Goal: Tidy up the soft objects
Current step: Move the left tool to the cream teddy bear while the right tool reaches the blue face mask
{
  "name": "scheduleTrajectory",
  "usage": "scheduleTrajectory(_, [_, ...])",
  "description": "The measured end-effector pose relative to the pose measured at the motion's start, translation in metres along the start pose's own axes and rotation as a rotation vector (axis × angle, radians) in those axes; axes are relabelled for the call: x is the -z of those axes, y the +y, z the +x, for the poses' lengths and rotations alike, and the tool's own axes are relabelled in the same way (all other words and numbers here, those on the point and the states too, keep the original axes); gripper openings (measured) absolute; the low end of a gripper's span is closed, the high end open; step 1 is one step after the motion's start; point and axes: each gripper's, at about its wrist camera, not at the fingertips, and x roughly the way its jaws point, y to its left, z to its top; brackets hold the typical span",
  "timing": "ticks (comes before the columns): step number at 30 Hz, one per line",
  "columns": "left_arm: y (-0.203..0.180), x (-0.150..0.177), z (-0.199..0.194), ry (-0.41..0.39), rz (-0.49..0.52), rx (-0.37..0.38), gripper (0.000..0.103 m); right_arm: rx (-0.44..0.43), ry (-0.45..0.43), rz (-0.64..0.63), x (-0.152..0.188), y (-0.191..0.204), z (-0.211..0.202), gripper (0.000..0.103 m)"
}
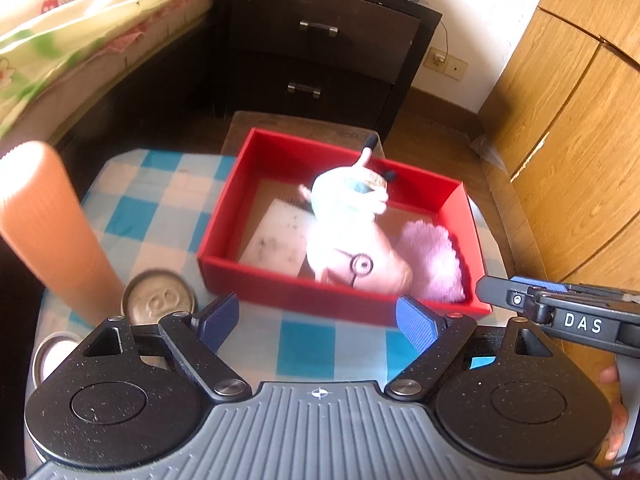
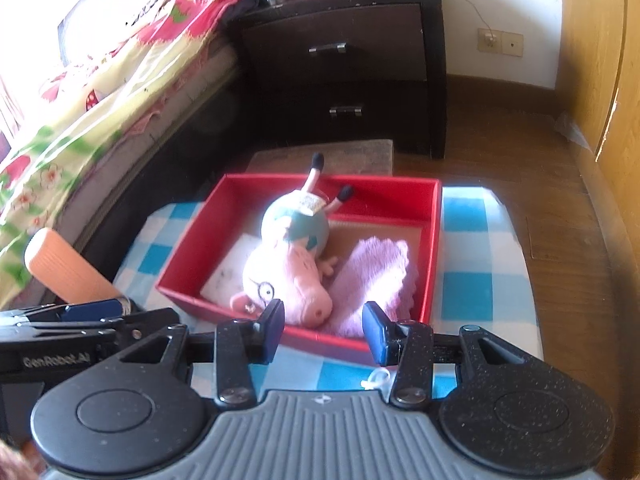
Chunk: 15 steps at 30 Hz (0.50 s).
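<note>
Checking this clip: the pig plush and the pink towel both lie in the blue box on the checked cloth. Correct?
Not quite: the box is red, not blue, as the right wrist view shows. The pig plush and pink towel do lie inside it, on the checked cloth.

Left gripper [image 1: 318, 322]: black speckled linkage arms, blue cross-hatched pads [image 1: 218, 320], silver pivot screws, two round black discs flanking a grey ribbed housing with a small white cross mark. Right gripper [image 2: 324, 332]: same build, blue pads [image 2: 374, 330]. Its side shows white "DAS" lettering in the left view; the left unit's side reads "GenRobot.AI" in the right view.
</note>
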Motion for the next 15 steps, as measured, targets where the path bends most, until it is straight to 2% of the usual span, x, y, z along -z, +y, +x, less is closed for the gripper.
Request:
scheduleTrajectory(8, [0.004, 0.044, -0.018, 0.047, 0.059, 0.000, 0.084, 0.007, 0.051, -0.040, 0.036, -0.004, -0.010, 0.021])
scheduleTrajectory(15, [0.030, 0.087, -0.036, 0.084, 0.001, -0.008, 0.084, -0.038, 0.098, -0.089, 0.065, 0.009, -0.015, 0.021])
